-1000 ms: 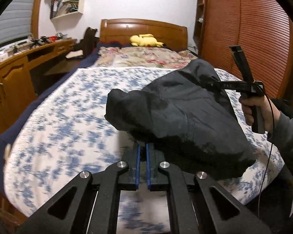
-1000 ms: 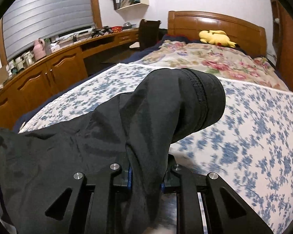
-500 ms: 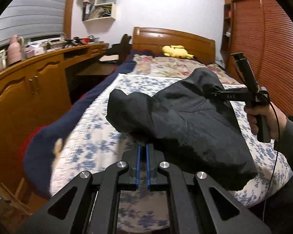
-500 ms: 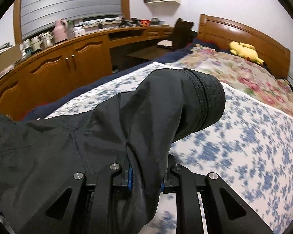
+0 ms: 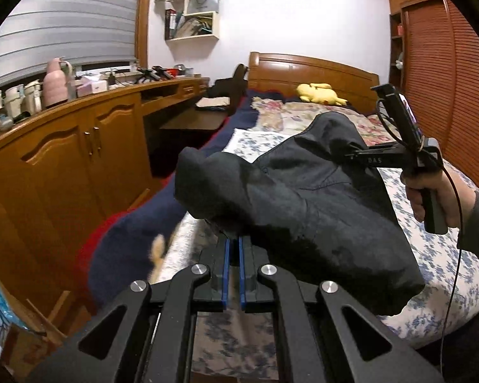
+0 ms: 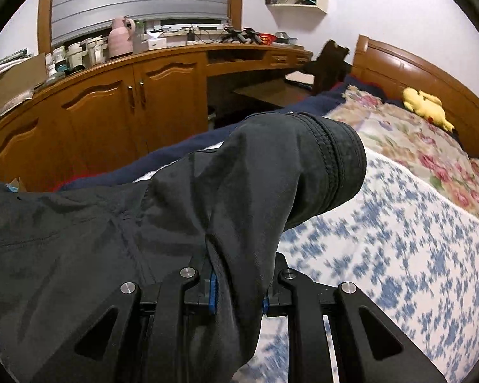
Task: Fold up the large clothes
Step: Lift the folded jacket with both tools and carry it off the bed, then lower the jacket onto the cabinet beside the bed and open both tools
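A large black garment (image 5: 303, 198) hangs in the air above the bed (image 5: 437, 255), held between both grippers. My left gripper (image 5: 234, 242) is shut on one bunched edge of it, its blue pads close together. My right gripper (image 6: 238, 274) is shut on a thick fold of the same black garment (image 6: 175, 210); its elastic waistband (image 6: 335, 166) bulges out past the fingers. The right gripper also shows in the left wrist view (image 5: 361, 156), in a hand, at the garment's far right end.
The bed has a white sheet with blue flowers (image 6: 399, 239), a floral quilt (image 6: 415, 146) and a yellow plush toy (image 5: 319, 93) by the wooden headboard. A wooden cabinet and desk (image 5: 79, 146) run along the left. A red louvred wardrobe (image 5: 437, 73) stands at the right.
Both grippers have swung to the left with the garment. The cabinets and window blind have come into view. The grips on the garment are unchanged.
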A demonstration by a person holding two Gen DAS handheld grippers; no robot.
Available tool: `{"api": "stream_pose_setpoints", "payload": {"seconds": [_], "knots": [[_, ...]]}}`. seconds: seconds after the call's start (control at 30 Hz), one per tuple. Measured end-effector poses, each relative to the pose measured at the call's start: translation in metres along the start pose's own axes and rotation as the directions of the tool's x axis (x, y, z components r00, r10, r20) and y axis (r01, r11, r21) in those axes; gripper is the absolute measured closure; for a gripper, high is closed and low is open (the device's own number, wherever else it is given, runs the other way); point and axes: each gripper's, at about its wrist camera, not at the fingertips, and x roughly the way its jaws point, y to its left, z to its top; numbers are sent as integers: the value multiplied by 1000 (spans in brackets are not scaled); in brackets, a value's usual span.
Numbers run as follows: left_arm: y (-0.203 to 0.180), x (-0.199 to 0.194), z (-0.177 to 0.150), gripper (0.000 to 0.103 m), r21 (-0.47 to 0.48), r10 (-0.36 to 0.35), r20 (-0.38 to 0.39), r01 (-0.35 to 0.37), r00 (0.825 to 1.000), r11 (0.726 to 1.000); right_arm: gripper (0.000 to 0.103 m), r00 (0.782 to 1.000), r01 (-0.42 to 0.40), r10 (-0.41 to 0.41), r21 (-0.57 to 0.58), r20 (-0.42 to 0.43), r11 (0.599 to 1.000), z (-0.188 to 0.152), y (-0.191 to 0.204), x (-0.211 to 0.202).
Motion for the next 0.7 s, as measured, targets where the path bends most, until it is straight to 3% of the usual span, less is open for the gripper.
{"api": "stream_pose_setpoints", "payload": {"seconds": [0.2, 0.3, 0.37, 0.47, 0.57, 0.7], "knots": [[38, 6, 6, 98, -35, 88, 5, -88, 996, 995, 81, 1000, 13, -12, -33, 18, 999, 34, 22, 22], [57, 18, 2, 98, -46, 112, -43, -114, 993, 992, 70, 998, 5, -4, 11, -59, 1000, 39, 30, 35], [68, 25, -6, 98, -58, 117, -82, -122, 990, 991, 67, 993, -21, 22, 12, -114, 1000, 30, 37, 42], [79, 34, -22, 98, -40, 189, -116, -195, 975, 980, 65, 988, -92, 86, -39, -131, 995, 4, 48, 47], [91, 36, -30, 98, -79, 181, -139, -193, 974, 978, 55, 986, -106, 96, -71, -136, 992, -22, 56, 46], [91, 33, -34, 98, -78, 180, -157, -193, 971, 978, 55, 976, -194, 183, -91, -114, 977, -47, 70, 36]]}}
